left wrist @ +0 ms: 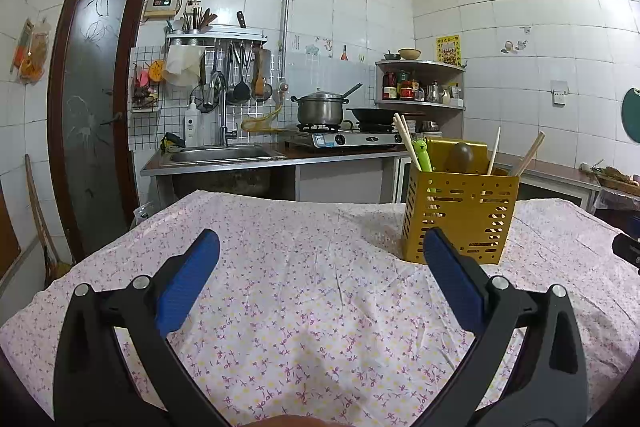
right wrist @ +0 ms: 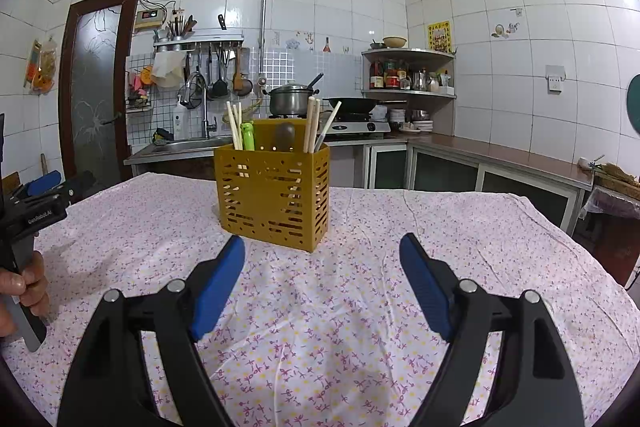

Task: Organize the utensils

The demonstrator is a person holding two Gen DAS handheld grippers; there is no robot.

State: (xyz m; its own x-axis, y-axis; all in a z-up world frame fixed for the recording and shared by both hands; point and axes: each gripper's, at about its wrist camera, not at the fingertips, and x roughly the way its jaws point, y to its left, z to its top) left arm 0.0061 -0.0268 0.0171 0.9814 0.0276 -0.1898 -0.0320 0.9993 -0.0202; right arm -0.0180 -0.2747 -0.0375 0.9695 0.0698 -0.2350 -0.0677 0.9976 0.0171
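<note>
A yellow perforated utensil holder [right wrist: 276,193] stands upright on the flowered tablecloth [right wrist: 320,307]. Chopsticks [right wrist: 234,127], a green-handled utensil [right wrist: 248,135] and a dark brown spoon [right wrist: 285,135] stick out of it. My right gripper [right wrist: 322,249] is open just in front of the holder, nothing between its blue pads. In the left wrist view the holder [left wrist: 460,215] stands ahead to the right, behind the right finger. My left gripper [left wrist: 320,243] is open over bare cloth and holds nothing. The left gripper [right wrist: 40,187] also shows at the right view's left edge, held by a hand [right wrist: 24,287].
The table's far edge [left wrist: 280,199] faces a kitchen counter with a sink [left wrist: 216,153], a gas stove [left wrist: 352,137] with a pot and a wok, and a corner shelf [left wrist: 420,83]. A counter [right wrist: 500,155] runs along the right wall. A dark door [left wrist: 96,107] is at the left.
</note>
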